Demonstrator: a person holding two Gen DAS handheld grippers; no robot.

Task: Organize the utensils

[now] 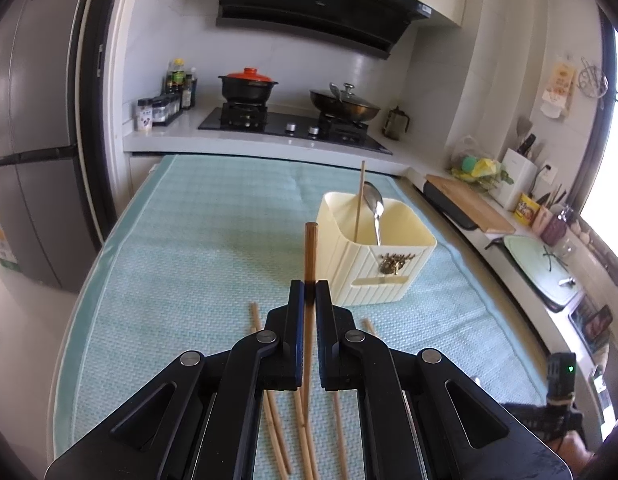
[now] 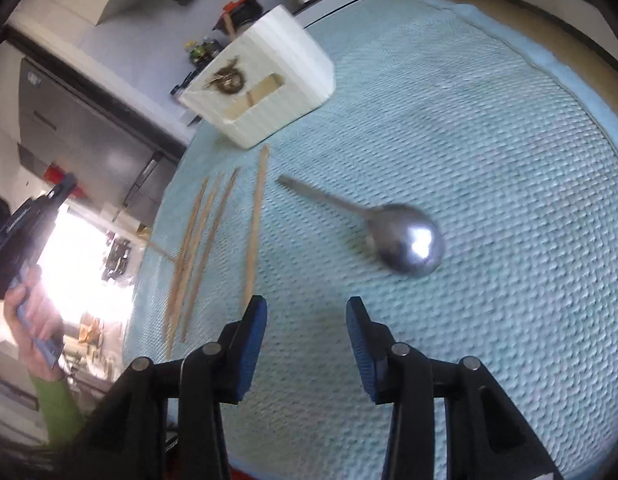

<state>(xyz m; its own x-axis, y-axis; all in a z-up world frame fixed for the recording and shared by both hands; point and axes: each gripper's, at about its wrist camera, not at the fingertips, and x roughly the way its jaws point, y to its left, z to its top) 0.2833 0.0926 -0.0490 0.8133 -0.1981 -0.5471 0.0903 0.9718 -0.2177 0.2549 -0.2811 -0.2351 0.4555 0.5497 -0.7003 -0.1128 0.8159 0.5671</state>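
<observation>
The right gripper (image 2: pixel 307 312) has its jaws spread with nothing between them, and they hang over the mat (image 2: pixel 489 160) that covers the worktop. The spoon (image 2: pixel 389 232) lies on the mat just ahead of them and a little to their right, bowl nearest the jaws and dome up, its handle running away toward the holder (image 2: pixel 265 80) at the far edge. That long axis sits slanted across the gap between the jaws, so I judge the coming move calls for a short reach forward and right, with the wrist turned until the jaws straddle the thin neck or handle rather than the broad bowl. The right hand is plainly the nearer one for it. To the left of the spoon, four or so loose chopsticks (image 2: pixel 213 236) lie roughly parallel on the mat, pointing toward the holder. The left gripper (image 1: pixel 309 292) is busy: its jaws are pressed together on a dark chopstick (image 1: pixel 310 252), which stands nearly upright, raised above the mat and just short of the holder's near wall. The holder (image 1: pixel 373 272) is a cream ribbed box and already has a pale chopstick (image 1: pixel 361 200) and another spoon (image 1: pixel 376 208) leaning inside. Whether it has inner compartments I cannot tell.
</observation>
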